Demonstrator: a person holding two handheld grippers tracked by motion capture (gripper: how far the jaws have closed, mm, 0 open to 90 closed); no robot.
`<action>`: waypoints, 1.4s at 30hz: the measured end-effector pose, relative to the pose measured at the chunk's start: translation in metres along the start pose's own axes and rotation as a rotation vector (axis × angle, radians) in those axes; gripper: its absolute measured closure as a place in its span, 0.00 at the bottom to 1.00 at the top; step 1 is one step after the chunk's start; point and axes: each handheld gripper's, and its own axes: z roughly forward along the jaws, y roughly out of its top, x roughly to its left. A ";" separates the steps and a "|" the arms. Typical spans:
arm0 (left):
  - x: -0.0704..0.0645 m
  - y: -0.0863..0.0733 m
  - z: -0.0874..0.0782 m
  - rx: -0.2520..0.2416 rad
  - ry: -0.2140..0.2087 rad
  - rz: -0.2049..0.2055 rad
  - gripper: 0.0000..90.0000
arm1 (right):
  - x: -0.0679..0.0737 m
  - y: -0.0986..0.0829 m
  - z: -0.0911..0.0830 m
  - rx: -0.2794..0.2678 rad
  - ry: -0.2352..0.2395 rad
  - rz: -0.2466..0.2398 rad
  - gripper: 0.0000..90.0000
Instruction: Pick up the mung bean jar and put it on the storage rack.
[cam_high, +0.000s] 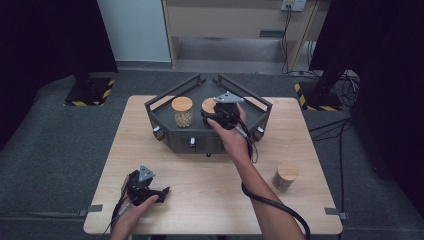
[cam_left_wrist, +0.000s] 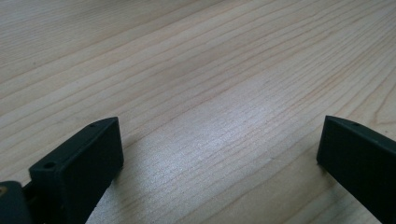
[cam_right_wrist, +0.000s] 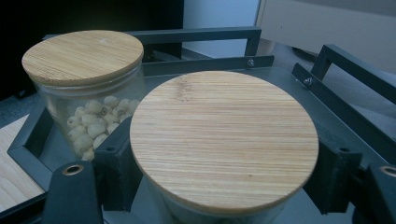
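a glass jar (cam_right_wrist: 224, 140) with a round, pale striped bamboo lid is clasped between the jaws of the right gripper (cam_high: 214, 116) on the dark tray (cam_high: 165, 122) at the upper centre of the high view, beside a jar of pale beads (cam_high: 182, 111), while the left gripper (cam_high: 161, 194) is rested released at the lower left.

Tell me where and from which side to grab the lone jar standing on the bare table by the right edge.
Grip the jar around its round body just under the bamboo lid, jaws level, coming in from the person's side. It stands upright and apart from the dark tray, so nothing blocks that approach. The lid looks slightly wider than the body, which should help stop slipping. The right gripper is nearer, but it sits at a jar in the tray.
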 end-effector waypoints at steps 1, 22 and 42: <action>0.000 0.000 0.000 0.000 0.000 0.000 0.00 | 0.000 0.000 0.000 0.000 0.001 0.002 0.28; 0.000 0.000 0.000 0.000 0.000 0.000 0.00 | -0.005 -0.003 0.003 -0.001 0.027 0.020 0.28; 0.000 0.000 0.000 0.000 0.001 -0.001 0.00 | -0.005 -0.003 -0.028 -0.050 0.035 -0.016 0.05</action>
